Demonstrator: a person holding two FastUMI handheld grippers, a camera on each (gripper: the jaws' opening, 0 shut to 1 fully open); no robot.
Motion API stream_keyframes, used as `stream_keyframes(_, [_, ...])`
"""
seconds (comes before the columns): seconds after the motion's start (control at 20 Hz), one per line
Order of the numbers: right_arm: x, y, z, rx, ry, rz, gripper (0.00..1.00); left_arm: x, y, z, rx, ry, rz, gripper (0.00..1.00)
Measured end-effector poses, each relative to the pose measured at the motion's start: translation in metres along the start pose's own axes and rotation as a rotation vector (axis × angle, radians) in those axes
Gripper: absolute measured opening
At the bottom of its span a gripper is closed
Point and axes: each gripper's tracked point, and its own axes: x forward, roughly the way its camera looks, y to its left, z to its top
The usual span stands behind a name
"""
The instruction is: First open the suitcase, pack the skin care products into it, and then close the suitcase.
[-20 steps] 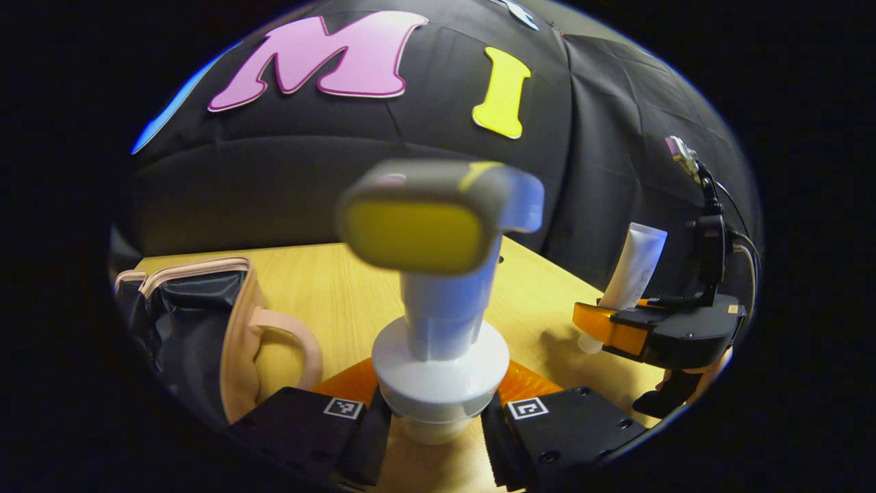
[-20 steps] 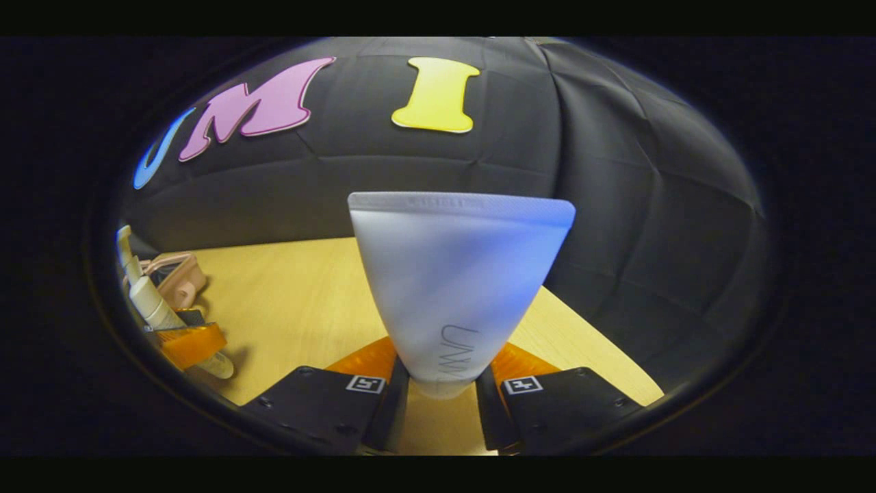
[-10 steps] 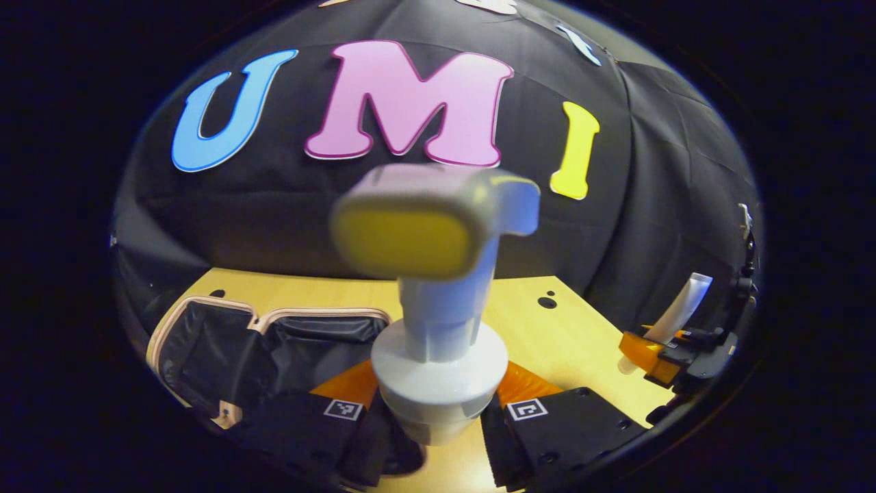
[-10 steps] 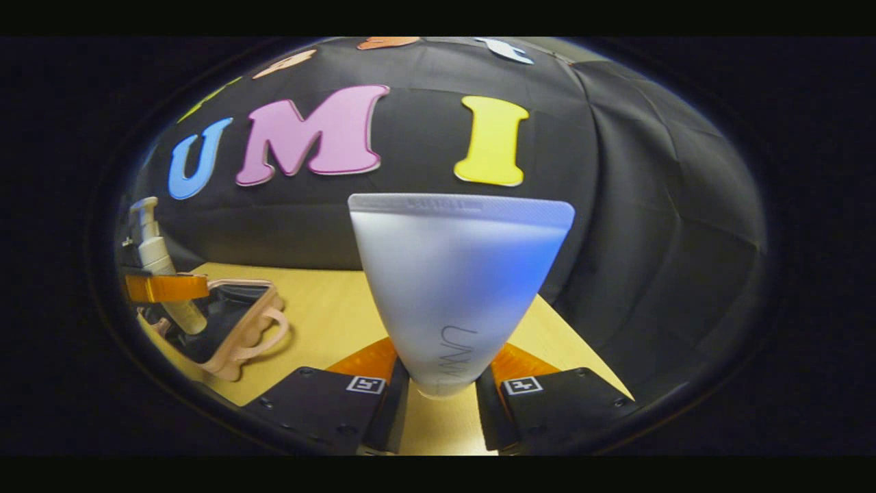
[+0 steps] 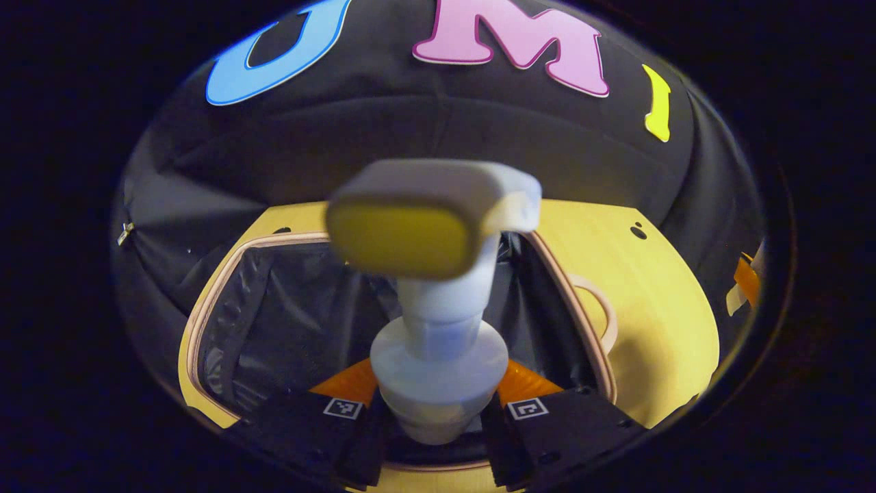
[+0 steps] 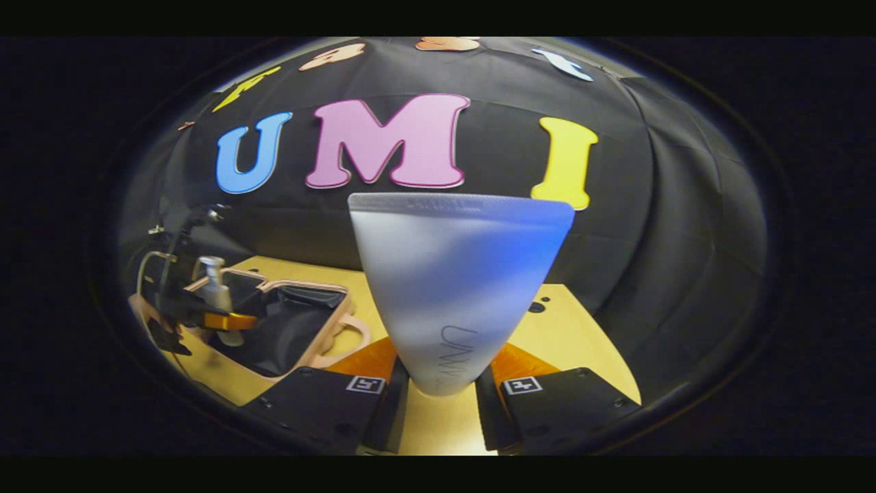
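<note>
My left gripper (image 5: 433, 424) is shut on a white pump bottle (image 5: 438, 342) with a yellow-faced pump head, held upright over the open pink suitcase (image 5: 219, 287) and its dark lining. In the right gripper view, my right gripper (image 6: 441, 400) is shut on a white squeeze tube (image 6: 455, 287), standing with its crimped end up, above the wooden table (image 6: 582, 342). The suitcase (image 6: 321, 339) lies open at the left of that view, with the left gripper (image 6: 226, 320) and the pump bottle (image 6: 217, 294) over it.
The suitcase has a pink carry handle (image 5: 602, 318) on the side toward the bare tabletop (image 5: 657, 315). A small dark hole (image 5: 638, 231) marks the table near its far edge. The booth's black cloth wall rises right behind the table.
My left gripper has carried the pump bottle left, from above the bare table to over the open suitcase. My right gripper has swung left with the tube, bringing the suitcase further into its view.
</note>
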Motion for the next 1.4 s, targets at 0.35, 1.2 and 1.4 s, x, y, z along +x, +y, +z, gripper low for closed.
stream_keyframes(0.35, [0.018, 0.088, 0.011, 0.012, 0.003, 0.139, 0.47, 0.051, 0.004, -0.021, 0.064, 0.256, 0.032, 0.63])
stream_keyframes(1.2, [0.068, 0.173, -0.016, -0.047, 0.163, 0.277, 0.47, -0.104, 0.05, 0.018, -0.199, -0.19, 0.143, 0.96])
stream_keyframes(1.4, [0.082, 0.218, -0.043, -0.021, 0.285, 0.304, 0.47, -0.167, 0.065, -0.005, -0.23, -0.227, 0.151, 0.96])
